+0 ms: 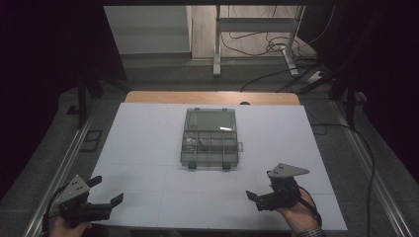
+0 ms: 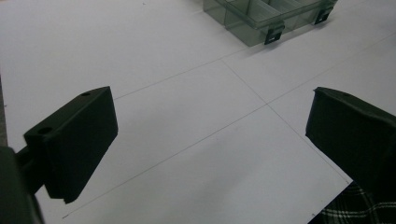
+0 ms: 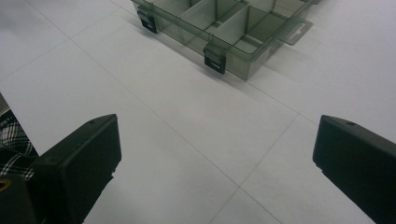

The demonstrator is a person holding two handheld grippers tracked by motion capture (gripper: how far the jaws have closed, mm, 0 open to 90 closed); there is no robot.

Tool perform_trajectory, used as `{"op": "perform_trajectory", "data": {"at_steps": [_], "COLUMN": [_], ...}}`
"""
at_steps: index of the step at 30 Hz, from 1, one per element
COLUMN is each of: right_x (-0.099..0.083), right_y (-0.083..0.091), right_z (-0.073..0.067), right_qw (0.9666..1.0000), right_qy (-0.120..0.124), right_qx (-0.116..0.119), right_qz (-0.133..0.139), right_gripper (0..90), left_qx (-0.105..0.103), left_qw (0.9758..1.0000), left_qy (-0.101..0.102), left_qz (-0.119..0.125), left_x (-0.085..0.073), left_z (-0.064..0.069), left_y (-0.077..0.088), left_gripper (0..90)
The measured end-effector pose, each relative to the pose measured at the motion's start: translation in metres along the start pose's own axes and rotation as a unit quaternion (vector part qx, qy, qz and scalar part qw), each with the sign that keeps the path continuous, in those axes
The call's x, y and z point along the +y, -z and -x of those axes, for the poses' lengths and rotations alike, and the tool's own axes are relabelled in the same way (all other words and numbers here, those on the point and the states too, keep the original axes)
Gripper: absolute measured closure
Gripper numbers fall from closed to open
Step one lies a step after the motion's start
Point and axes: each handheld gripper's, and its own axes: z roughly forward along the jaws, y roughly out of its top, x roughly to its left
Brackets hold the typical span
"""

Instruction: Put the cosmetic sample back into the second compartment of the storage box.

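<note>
A clear plastic compartment box (image 1: 210, 148) sits in the middle of the white table (image 1: 148, 148), lid (image 1: 210, 120) open toward the back and two dark latches on its near side. Some small dark bits lie in one compartment (image 1: 201, 143). My left gripper (image 1: 107, 189) rests at the near left corner, open and holding nothing. At the near right my right gripper (image 1: 260, 184) is open too, also with nothing in it. The left gripper view has the box (image 2: 261, 16) far off at the top, beyond the left gripper (image 2: 210, 121). The right gripper (image 3: 215, 149) points at the box's (image 3: 224, 28) latched front.
Metal rails (image 1: 64, 168) run along both sides of the table. Behind its wooden far edge (image 1: 212, 97) are a white desk frame (image 1: 257, 29) and cables on the floor (image 1: 276, 49). A plaid sleeve (image 2: 355, 207) shows near the front edge.
</note>
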Motion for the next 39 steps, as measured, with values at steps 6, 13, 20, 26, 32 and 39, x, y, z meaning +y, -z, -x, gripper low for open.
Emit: {"op": "perform_trajectory", "data": {"at_steps": [6, 13, 20, 26, 32, 39], "right_x": [-0.006, -0.013, -0.02, -0.026, -0.032, -0.04], "right_y": [0.009, 0.018, 0.026, 0.035, 0.042, 0.049], "right_z": [0.003, 0.007, 0.011, 0.015, 0.016, 0.017], "right_qw": [0.9999, 0.9998, 0.9994, 0.9989, 0.9983, 0.9974], "right_qy": [-0.007, -0.012, -0.02, -0.025, -0.023, -0.032], "right_qx": [-0.007, -0.016, -0.025, -0.034, -0.051, -0.064], "right_qz": [0.007, 0.009, 0.015, 0.018, 0.016, 0.015], "right_gripper": [1.2, 1.1, 1.1, 0.3, 0.0, 0.0], "left_qx": [0.001, 0.001, 0.001, 0.001, 0.002, 0.002], "left_qw": [1.0, 1.0, 1.0, 1.0, 1.0, 1.0], "left_qy": [0.0, 0.001, 0.001, 0.001, 0.001, 0.002], "left_qz": [0.0, 0.001, 0.001, 0.001, 0.001, 0.001], "left_x": [0.0, 0.0, 0.0, 0.0, 0.0, 0.0], "left_z": [0.0, 0.0, 0.0, 0.0, 0.0, 0.0], "left_y": [0.0, 0.0, 0.0, 0.0, 0.0, 0.0], "left_gripper": [2.8, 2.8, 2.8, 2.8, 2.8, 2.8]}}
